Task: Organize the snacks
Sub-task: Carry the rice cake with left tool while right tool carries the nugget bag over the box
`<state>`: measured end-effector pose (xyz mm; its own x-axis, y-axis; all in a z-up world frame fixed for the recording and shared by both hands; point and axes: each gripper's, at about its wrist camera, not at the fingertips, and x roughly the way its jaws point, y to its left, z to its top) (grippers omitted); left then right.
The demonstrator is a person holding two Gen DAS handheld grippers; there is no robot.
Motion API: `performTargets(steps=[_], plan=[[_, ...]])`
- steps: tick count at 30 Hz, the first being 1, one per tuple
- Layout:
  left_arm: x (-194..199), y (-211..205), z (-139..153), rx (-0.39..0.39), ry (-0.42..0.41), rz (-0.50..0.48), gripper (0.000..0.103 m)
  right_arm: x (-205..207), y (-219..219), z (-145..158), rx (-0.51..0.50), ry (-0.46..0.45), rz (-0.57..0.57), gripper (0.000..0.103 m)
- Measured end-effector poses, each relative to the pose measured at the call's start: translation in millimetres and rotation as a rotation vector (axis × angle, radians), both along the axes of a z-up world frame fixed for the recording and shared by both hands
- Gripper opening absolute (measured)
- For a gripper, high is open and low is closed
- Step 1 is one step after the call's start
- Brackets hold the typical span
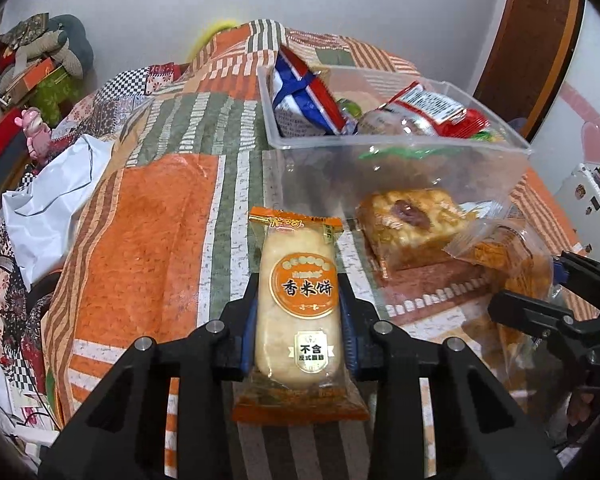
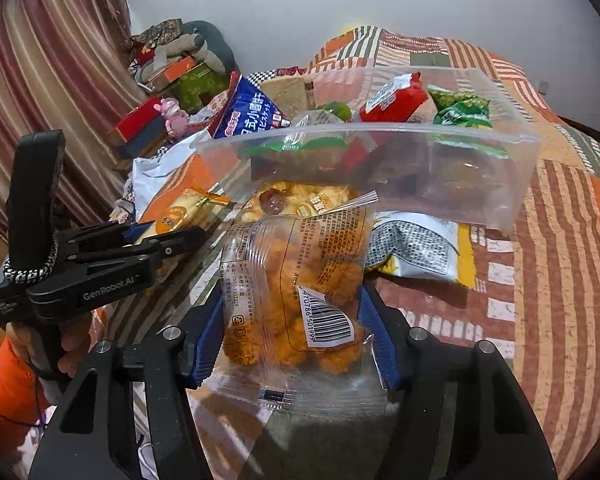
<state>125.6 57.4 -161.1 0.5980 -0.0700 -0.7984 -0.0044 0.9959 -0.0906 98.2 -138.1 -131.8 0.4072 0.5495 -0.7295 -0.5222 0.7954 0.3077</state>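
Observation:
My left gripper (image 1: 298,300) is shut on an orange-labelled rice cake packet (image 1: 298,308), held above the patchwork bedspread. My right gripper (image 2: 296,304) is shut on a clear bag of orange fried snack (image 2: 296,280); that bag also shows at the right of the left wrist view (image 1: 504,256). A clear plastic bin (image 1: 400,148) stands just beyond both, holding a blue-and-red packet (image 1: 304,92), a red packet (image 1: 436,112) and green packets (image 2: 460,110). A wrapped pastry with a date (image 1: 408,216) lies before the bin.
A white-and-yellow packet (image 2: 416,248) lies on the bedspread (image 1: 148,208) right of the held bag. A white plastic bag (image 1: 48,208) and clutter with a pink toy (image 1: 36,132) sit at the bed's left edge. A curtain (image 2: 40,92) hangs left.

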Motion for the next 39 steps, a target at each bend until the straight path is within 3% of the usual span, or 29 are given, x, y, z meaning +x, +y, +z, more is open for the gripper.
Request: performTargets(steps=[13,23,39], plan=[[-9.2,-13.8,44.3,0.010,-0.095,-0.040,0.034,1.0,-15.8,39.0,0.025,-0.107,-0.049,0.059],[7.9,-33.5,76.5,-0.008,-0.174,-0.079,0.034,24.1,-29.6,66.5,0.046,-0.196,-0.118,0.059],[69.6,-64.3,82.2,-0.035,-0.199,-0.114,0.034,66.2,-35.9,73.8,0.060,-0.239,-0.189,0.059]])
